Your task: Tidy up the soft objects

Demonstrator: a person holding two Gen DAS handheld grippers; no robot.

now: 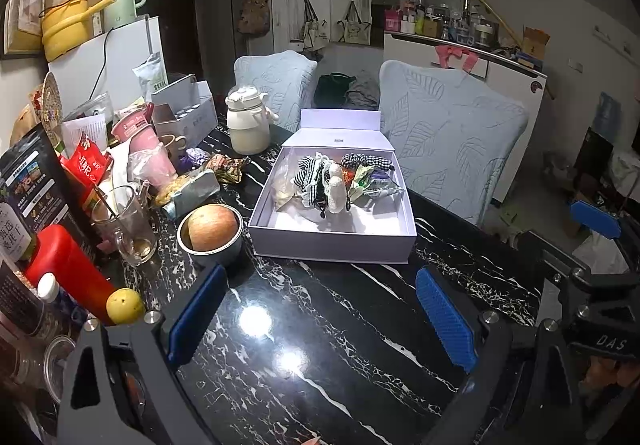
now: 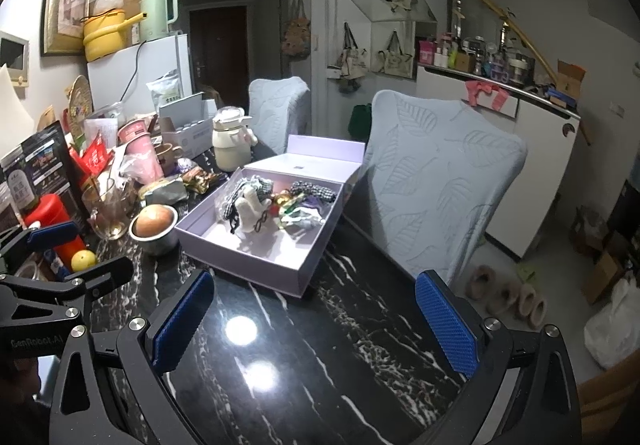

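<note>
Black marble-patterned desk fills the foreground of both wrist views, in a cluttered room with two covered chairs behind it.

The task's things, a heap of soft fabric items, striped, checked and white fleecy pieces, lie inside an open lavender box at the middle of the desk. The heap occupies the far half of the box; the near half of the floor is bare. Crinkled wrappers lie against the right side of the heap. The hinged lid stands upright at the far edge, which leaves the box open from the near side and from above.

Left of the box, just beside it, a metal bowl holds an apple. Further left stand a glass mug, a red bottle and a dense group of packets and cups. A cream kettle stands behind the box.

The left tongs are spread wide and carry nothing, above bare desk, short of the box. The right tongs are likewise spread wide and empty, at the near right corner of the box. Both point toward the box. With the jaws this wide, either could likely take in a bulky fabric piece; the clutter on the left probably favours an approach from the near side.
</note>
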